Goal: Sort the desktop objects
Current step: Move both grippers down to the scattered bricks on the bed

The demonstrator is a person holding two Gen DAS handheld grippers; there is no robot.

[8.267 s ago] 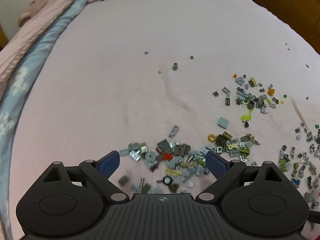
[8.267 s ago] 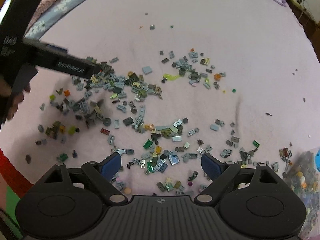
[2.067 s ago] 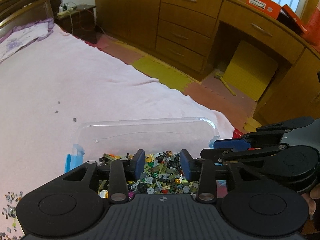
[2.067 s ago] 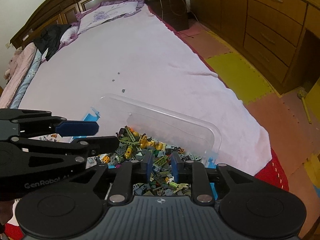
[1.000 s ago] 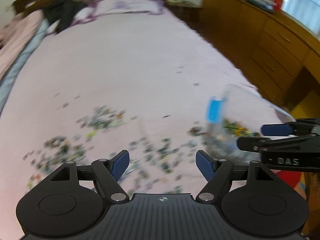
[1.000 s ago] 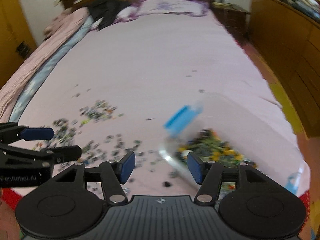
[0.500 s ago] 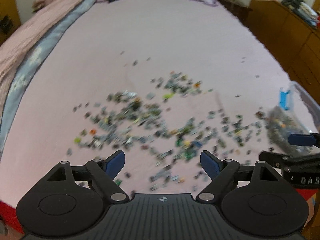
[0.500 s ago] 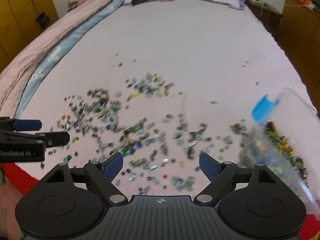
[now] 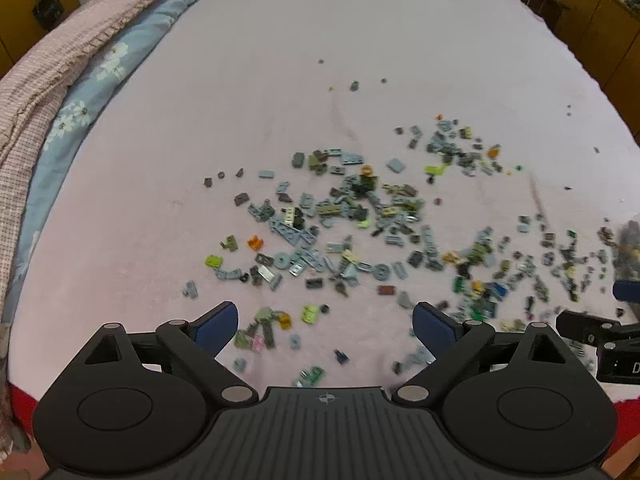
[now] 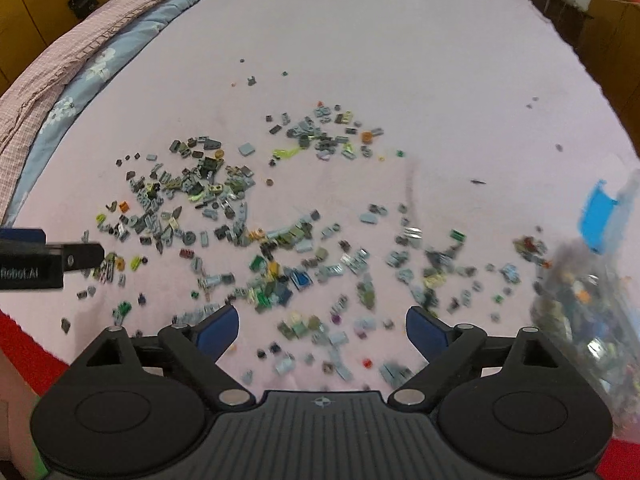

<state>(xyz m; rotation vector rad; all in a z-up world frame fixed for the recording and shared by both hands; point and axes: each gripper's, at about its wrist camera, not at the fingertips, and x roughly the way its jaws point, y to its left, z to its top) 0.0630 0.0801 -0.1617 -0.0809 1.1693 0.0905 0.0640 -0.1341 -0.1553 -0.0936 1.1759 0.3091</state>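
Several small toy bricks [image 9: 352, 216] in grey, green and orange lie scattered over the pink bed sheet [image 9: 280, 80], and the same scatter of bricks [image 10: 248, 216] shows in the right wrist view. My left gripper [image 9: 325, 322] hangs above the near part of the scatter, its jaws opening, nothing held between them. My right gripper [image 10: 320, 330] is likewise above loose bricks, jaws opening and empty. A clear plastic box [image 10: 592, 300] with a blue latch [image 10: 598, 218], filled with bricks, stands at the right.
A folded pink and blue floral quilt [image 9: 68, 80] lies along the left side of the bed. Wooden cabinets [image 9: 600, 28] stand beyond the right edge. The red bed edge [image 10: 24, 344] runs along the near side. The left gripper's body [image 10: 36, 266] shows at left in the right wrist view.
Both grippers have swung from the brick box back over the scattered bricks and come lower. Their jaws have spread wider.
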